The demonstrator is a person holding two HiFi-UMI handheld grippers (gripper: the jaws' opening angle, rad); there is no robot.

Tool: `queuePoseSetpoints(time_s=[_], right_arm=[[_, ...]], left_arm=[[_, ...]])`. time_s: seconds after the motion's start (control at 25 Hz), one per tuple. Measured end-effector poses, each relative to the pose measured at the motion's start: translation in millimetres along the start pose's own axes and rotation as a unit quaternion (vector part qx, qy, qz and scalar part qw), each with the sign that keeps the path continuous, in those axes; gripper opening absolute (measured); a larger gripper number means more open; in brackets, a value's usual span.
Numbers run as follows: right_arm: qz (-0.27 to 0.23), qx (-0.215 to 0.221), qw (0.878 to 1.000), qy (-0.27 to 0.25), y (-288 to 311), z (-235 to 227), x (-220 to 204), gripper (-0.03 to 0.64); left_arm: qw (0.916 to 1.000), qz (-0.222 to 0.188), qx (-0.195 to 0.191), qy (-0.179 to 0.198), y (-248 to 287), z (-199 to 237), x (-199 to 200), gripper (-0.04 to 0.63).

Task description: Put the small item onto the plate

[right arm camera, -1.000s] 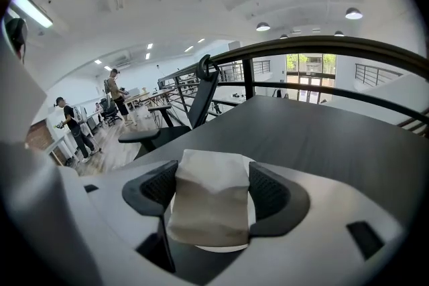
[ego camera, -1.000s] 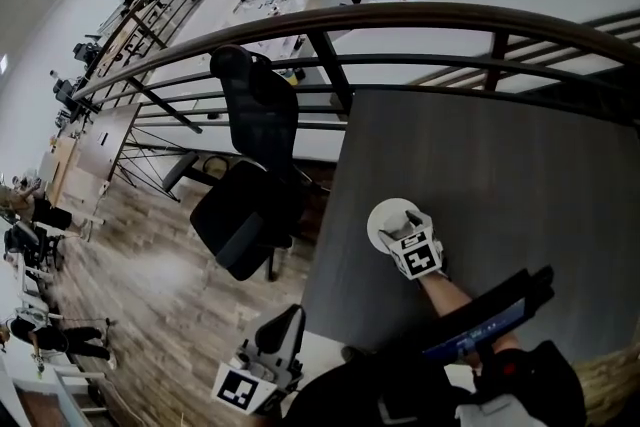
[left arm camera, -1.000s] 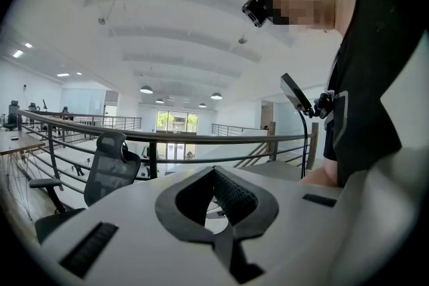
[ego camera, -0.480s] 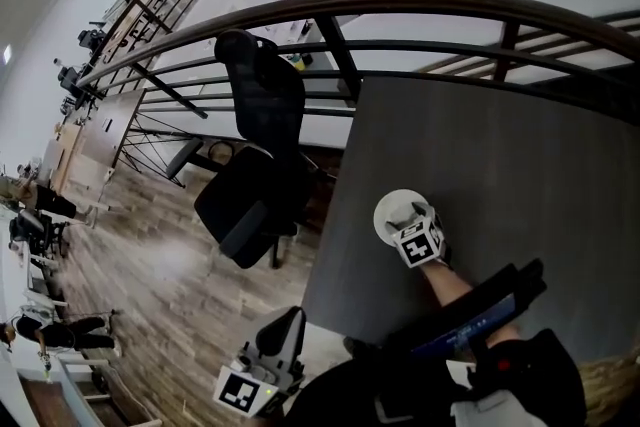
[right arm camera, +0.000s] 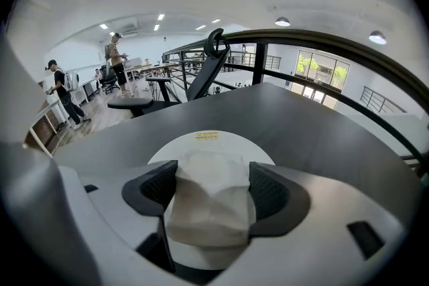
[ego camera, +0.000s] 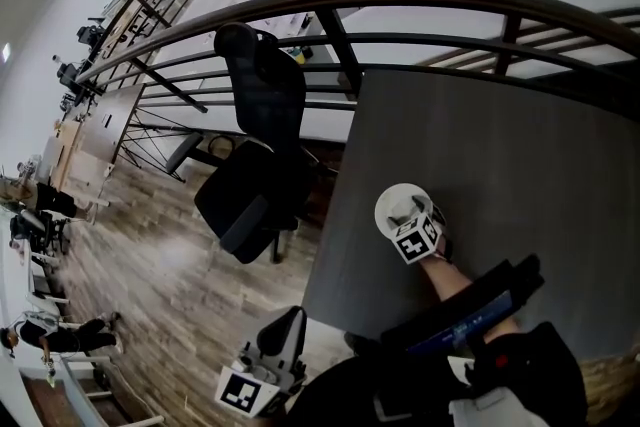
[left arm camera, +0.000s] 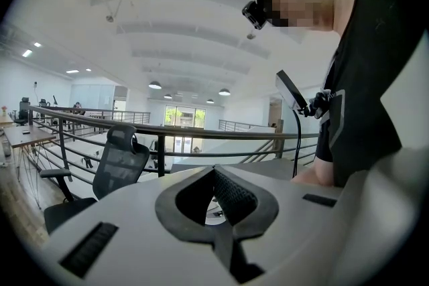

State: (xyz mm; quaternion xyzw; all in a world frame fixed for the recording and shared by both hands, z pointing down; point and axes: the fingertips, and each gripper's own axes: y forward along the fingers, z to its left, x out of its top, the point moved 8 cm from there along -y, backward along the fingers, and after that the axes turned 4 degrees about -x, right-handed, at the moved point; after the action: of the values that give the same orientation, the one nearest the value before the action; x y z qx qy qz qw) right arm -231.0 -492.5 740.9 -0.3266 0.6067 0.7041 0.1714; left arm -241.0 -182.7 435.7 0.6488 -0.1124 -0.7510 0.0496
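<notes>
The R gripper (right arm camera: 211, 192) is clamped on a small white packet (right arm camera: 209, 201): the packet fills the gap between the two dark pads (right arm camera: 155, 189), w/ its sides against both of them. It hangs just over the near part of a round white plate (right arm camera: 209, 141); whether its underside touches the plate can't be told. The plate has a small yellow label at its far edge.

In the head view the plate sits near the left edge of a dark grey table (ego camera: 490, 145), w/ the R gripper's marker cube at its near side and the person's bare forearm (ego camera: 452, 281) running back from it.

The L gripper (left arm camera: 216, 177) is clenched w/ nothing in it, pads meeting at the tips. It is held low at the near left, off the table and well apart from the plate.

A black office chair (ego camera: 255, 165) stands left of the table on the wood floor (ego camera: 150, 275). A dark railing (ego camera: 400, 0) runs along the table's far side.
</notes>
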Motion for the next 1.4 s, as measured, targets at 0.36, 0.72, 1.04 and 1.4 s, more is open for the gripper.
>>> queuePoseSetpoints(time_s=[0.36,0.72,1.04,1.4], right_arm=[[0.014,0.008,1.0,0.011,1,-1,0,0.336],[-0.045,-0.024,0.998,0.042,-25,-2,14,0.38],[-0.105,-0.002,0.992,0.075,-78,6,38,0.365],[-0.217,-0.025,0.971,0.095,-158,30,77,0.124]], left_arm=[[1.0,-0.003,-0.006,0.001,-2,-2,1,0.003],[0.9997,-0.011,-0.022,0.006,-1,-1,3,0.003],[0.9982,-0.026,-0.053,0.01,-3,-10,0,0.003],[0.9928,-0.044,-0.107,0.029,-22,-2,-1,0.003]])
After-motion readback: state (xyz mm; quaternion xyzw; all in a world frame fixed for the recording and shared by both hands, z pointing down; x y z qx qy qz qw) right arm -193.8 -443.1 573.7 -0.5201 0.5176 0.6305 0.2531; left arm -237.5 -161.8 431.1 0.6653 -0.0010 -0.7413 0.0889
